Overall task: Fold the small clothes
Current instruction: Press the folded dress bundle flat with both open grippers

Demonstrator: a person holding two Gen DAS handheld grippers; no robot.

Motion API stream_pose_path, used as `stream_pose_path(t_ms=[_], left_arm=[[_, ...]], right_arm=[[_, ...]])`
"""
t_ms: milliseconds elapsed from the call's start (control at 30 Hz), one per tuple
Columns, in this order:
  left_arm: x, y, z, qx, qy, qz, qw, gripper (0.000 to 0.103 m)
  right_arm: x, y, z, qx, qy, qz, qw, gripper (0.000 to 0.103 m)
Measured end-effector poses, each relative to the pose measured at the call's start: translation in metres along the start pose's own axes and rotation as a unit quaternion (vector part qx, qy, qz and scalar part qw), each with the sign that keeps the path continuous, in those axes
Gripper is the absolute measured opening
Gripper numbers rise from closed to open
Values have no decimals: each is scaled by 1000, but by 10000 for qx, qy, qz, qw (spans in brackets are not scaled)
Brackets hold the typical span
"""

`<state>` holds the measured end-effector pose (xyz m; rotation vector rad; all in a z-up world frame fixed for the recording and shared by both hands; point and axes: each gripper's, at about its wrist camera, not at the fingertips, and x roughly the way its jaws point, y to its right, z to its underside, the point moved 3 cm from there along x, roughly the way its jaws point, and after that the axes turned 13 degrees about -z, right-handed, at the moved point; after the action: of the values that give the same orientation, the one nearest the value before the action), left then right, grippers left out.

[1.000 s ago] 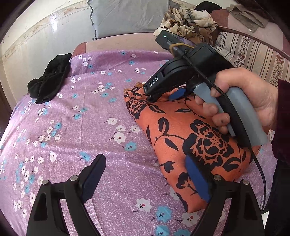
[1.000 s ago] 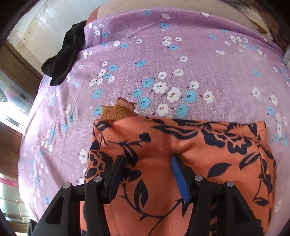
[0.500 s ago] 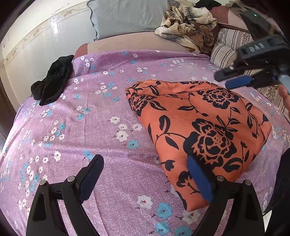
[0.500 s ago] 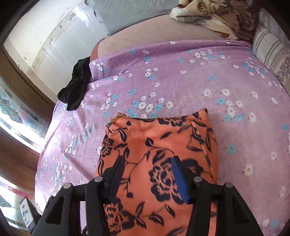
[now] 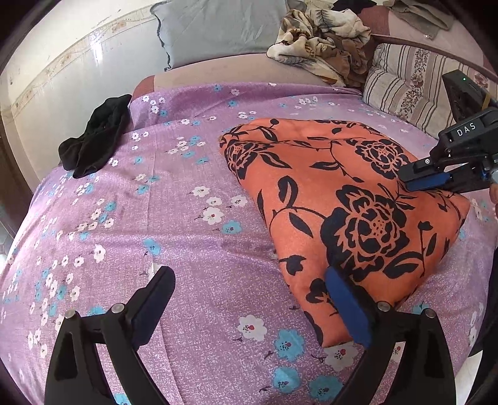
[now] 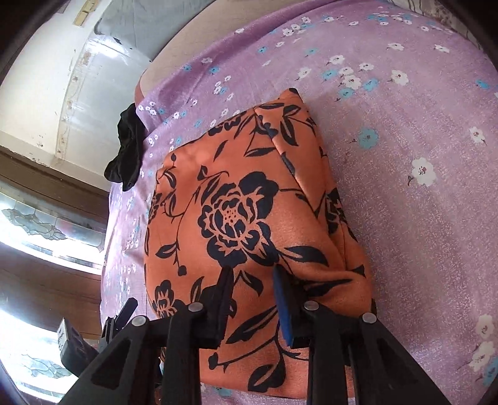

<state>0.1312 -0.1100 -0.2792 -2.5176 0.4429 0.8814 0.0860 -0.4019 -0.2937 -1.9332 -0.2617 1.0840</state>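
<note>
An orange garment with black flowers (image 5: 342, 199) lies folded in a thick block on the purple flowered bedsheet (image 5: 155, 218). My left gripper (image 5: 249, 277) hovers low at its near corner, jaws wide and still opening, holding nothing; its right finger (image 5: 345, 305) overlaps the garment's edge. My right gripper (image 5: 417, 180) comes in from the right over the garment's far right edge. In the right wrist view the right gripper (image 6: 252, 277) hangs above the garment (image 6: 236, 202), jaws closing, with a gap between the pads and no cloth pinched.
A crumpled black garment (image 5: 93, 137) lies at the sheet's far left edge, by the wall. A grey pillow (image 5: 218, 28), a heap of loose clothes (image 5: 320, 40) and a striped cushion (image 5: 404, 84) line the head of the bed. A window (image 6: 46, 224) is at the left.
The right gripper lifted off the garment's middle and swung to its right edge while its jaws narrowed. The garment stayed folded. The left gripper barely moved.
</note>
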Motion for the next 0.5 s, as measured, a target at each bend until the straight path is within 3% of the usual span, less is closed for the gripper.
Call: stream_pose_path(t_ms=[233,400,500], left_arm=[[-17,8,-19,256,-550,-553,9966,97],[-45,-10,-62,-460,-262,-414,9977,97],[-36,-13,-81,-638,-406,-453,9961,97]], right_arm=[[-1,-4,1,-183,-15,102,9998,29],[-21,-27,5,-526,188,29,9984,33],[-42,-35,2,-622,612,-124,9961,32]])
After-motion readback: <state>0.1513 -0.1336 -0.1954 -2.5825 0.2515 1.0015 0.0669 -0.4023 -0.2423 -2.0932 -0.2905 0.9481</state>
